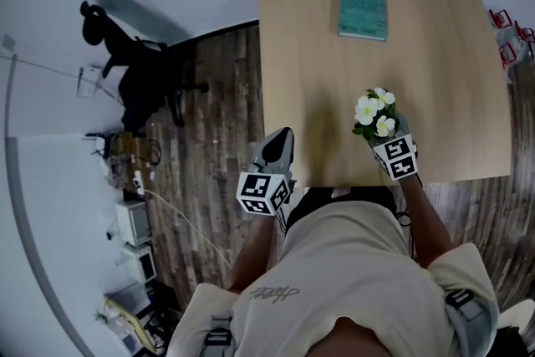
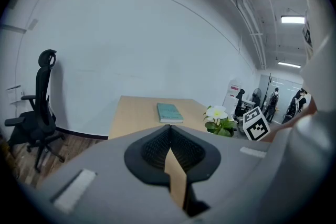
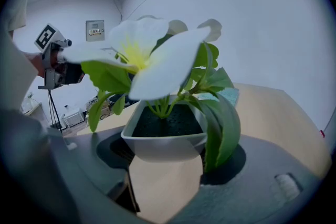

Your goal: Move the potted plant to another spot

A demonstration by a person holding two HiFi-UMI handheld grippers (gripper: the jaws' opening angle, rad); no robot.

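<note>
While clenched on the potted plant (image 3: pixel 164 136) by the near edge of the table (image 1: pixel 318 29), hold the right gripper (image 1: pixel 386 143) low on the stiff, smooth pot walls, upright. Likely light, slippery, with fragile petals: avoid squeezing foliage. Leave the left gripper (image 2: pixel 169 131) pinched together, empty.

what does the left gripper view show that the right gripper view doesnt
Left gripper view only: a black office chair on the dark wood floor, and that the left claw is shut and empty.

Right gripper view only: the right claw shut on a white square pot, and the dark soil inside it.

Both: the white-flowered plant, the light wooden table and the plain white wall.
</note>
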